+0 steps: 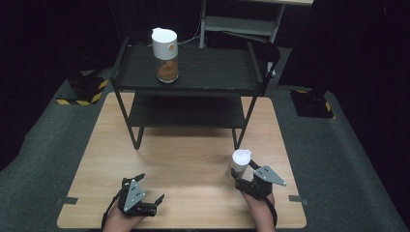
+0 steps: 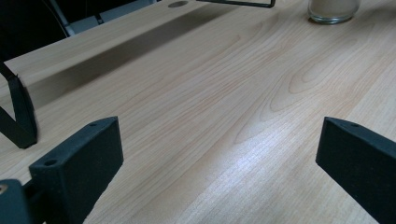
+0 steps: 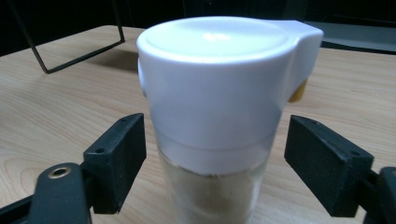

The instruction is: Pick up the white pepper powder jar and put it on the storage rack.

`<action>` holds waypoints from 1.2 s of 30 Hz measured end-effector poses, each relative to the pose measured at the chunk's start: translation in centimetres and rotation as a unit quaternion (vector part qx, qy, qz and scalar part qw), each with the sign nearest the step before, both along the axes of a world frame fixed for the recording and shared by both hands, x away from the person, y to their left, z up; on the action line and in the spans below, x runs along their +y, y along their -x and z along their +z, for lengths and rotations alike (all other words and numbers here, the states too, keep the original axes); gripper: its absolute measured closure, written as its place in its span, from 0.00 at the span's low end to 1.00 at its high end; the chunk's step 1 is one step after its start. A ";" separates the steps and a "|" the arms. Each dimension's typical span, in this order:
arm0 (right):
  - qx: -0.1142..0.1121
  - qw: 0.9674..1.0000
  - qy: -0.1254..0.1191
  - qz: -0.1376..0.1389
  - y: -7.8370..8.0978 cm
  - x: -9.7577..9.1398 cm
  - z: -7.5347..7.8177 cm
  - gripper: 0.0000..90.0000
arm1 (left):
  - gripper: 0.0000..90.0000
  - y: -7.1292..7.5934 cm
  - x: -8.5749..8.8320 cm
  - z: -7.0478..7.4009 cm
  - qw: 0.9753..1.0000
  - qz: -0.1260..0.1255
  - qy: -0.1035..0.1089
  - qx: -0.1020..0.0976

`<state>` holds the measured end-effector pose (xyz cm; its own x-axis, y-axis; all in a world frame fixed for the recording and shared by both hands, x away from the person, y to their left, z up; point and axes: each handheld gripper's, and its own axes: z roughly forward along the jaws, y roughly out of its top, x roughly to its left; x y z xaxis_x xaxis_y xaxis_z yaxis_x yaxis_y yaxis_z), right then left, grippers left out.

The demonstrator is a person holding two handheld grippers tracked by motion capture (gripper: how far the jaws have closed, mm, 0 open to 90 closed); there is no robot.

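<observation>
The right claw [image 3: 212,163] is straddling the white-lidded jar [image 3: 219,93] standing on the counter [image 1: 183,159] without yet gripping it, so lifting is remaining, while the left claw [image 2: 219,158] is resting apart, empty.

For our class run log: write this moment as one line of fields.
right tool: open, jaws either side of white-lidded jar, not touching | left tool: open, over bare table | second jar: on shelf rack

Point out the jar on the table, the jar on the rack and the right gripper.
table jar [image 3: 215,84], right gripper view, white lid
rack jar [image 1: 165,46], high view, white lid
right gripper [image 3: 212,163], right gripper view, midway between its fingers
</observation>
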<state>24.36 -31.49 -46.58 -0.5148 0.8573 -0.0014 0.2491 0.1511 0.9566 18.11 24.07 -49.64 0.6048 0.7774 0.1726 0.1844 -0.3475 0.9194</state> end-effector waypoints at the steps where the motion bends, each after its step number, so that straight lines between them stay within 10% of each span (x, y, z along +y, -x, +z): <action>1: 0.000 1.000 0.000 0.001 -0.1 0.1 0.0 0.24 | 0.01 0.0 0.0 0.0 1.000 0.001 0.001 0.000; 36: -0.008 1.000 -0.011 -0.007 -0.1 1.2 0.1 0.33 | 0.01 -0.2 0.3 0.0 1.000 0.002 0.013 0.006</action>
<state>24.46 -30.24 -46.44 -0.5028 0.8643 0.0093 0.2355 0.1267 0.9636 18.27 24.41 -49.67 0.6029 0.7846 0.1448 0.1970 -0.3222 0.9259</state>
